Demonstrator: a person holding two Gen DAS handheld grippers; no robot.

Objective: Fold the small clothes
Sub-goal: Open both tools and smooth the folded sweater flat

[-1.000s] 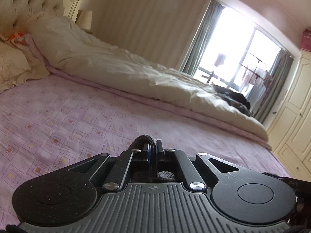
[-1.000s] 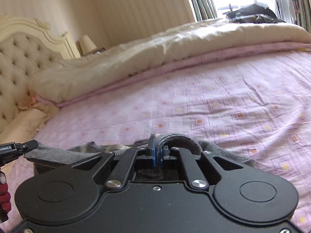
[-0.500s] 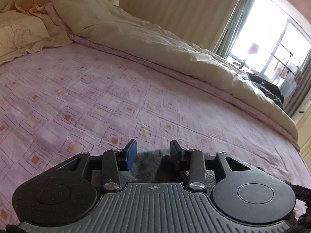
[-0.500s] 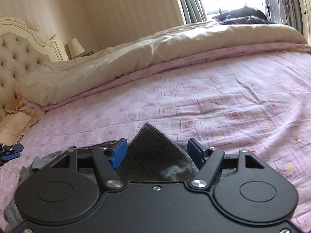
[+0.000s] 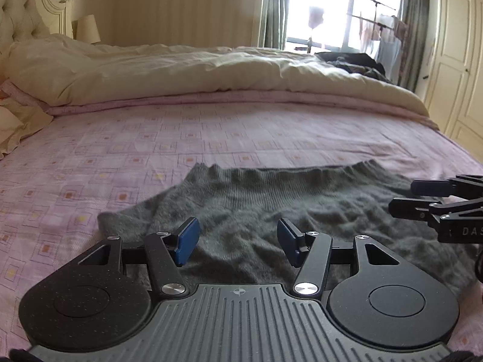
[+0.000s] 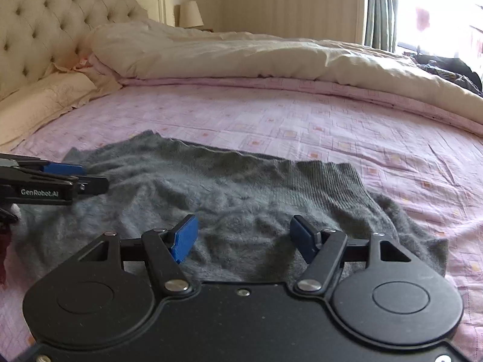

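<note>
A grey fuzzy knit garment [image 5: 271, 199] lies spread on the pink patterned bedsheet [image 5: 151, 150], its ribbed hem along the far edge. My left gripper [image 5: 237, 229] hovers over the garment's near left part; its blue-padded jaws are opening and the cloth lies below them, not pinched. In the right wrist view the same garment [image 6: 241, 187] stretches across the sheet [image 6: 362, 138]. My right gripper [image 6: 243, 226] stands open above its near right part, gripping nothing. Each gripper shows in the other's view: the right gripper [image 5: 422, 193] at the right edge, the left gripper [image 6: 84, 178] at the left edge.
A rolled cream duvet [image 5: 211, 72] runs along the far side of the bed. Pillows [image 6: 45, 102] and a tufted headboard [image 6: 45, 24] lie to the left. Dark clothes [image 5: 356, 63] sit on the duvet near the window. A cream wardrobe [image 5: 452, 60] stands at the right.
Both grippers were shut on folds of the grey garment; they opened, let it go and drew back. The garment now lies spread on the sheet.
</note>
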